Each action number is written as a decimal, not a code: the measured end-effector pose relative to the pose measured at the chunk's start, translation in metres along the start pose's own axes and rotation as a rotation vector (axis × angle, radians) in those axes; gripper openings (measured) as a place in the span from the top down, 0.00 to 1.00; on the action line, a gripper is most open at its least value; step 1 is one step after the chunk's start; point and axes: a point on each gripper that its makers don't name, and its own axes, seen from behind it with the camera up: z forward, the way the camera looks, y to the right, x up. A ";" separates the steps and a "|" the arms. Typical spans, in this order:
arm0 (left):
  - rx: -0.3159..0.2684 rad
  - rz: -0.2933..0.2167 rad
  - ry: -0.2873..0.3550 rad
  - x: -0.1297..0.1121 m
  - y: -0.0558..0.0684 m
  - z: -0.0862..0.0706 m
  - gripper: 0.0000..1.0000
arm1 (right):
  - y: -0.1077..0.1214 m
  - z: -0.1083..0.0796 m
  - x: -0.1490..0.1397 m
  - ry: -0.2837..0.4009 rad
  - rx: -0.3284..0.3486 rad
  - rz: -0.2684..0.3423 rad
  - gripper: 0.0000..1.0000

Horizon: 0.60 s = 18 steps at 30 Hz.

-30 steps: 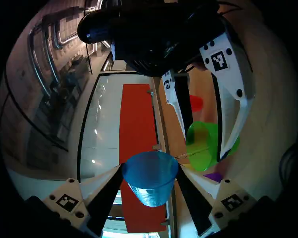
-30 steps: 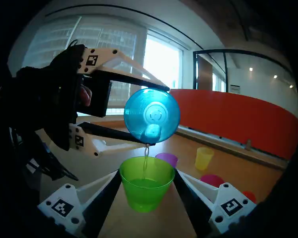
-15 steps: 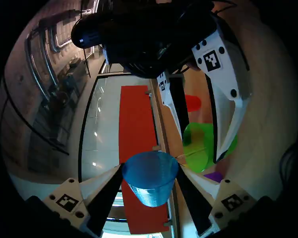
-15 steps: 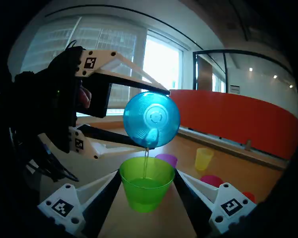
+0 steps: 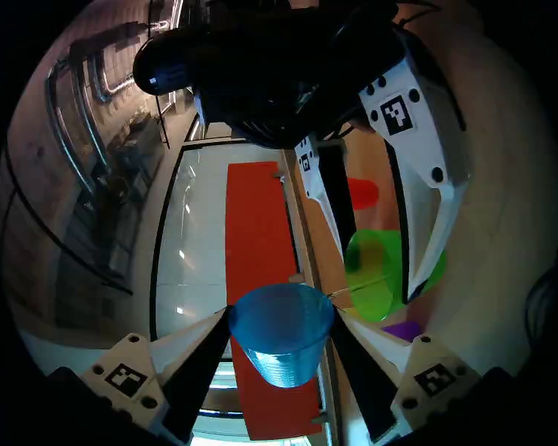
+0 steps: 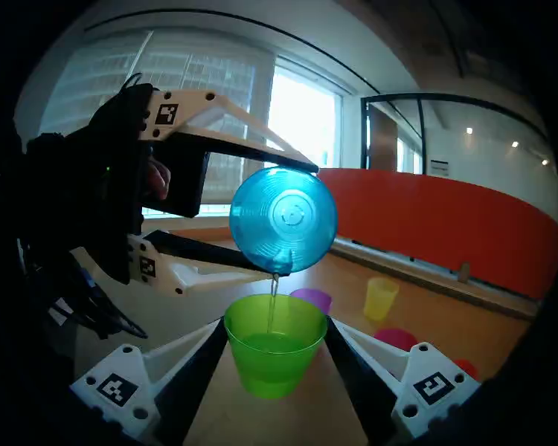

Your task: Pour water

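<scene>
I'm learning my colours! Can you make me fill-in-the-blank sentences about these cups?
The pouring cup in the left gripper is ____.
The catching cup in the right gripper is ____.
A thin stream of ____ falls between them.
Each gripper has ____ fingers.
Missing words: blue, green, water, two.

In the left gripper view we ride on the left gripper [image 5: 281,320], rolled well onto its side, so the orange wall [image 5: 253,245] runs up the picture. The blue cup [image 5: 281,342] sits very close before the lens. In the right gripper view we sit level on the right gripper [image 6: 275,327] and face the windows [image 6: 204,97], with the green cup [image 6: 274,353] just ahead. Both views share the two cups, each other's gripper and, it seems, the same orange wall.
</scene>
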 end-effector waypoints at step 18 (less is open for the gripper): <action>0.001 0.004 -0.001 -0.001 0.001 0.001 0.11 | 0.001 0.000 -0.001 -0.002 0.000 -0.001 0.06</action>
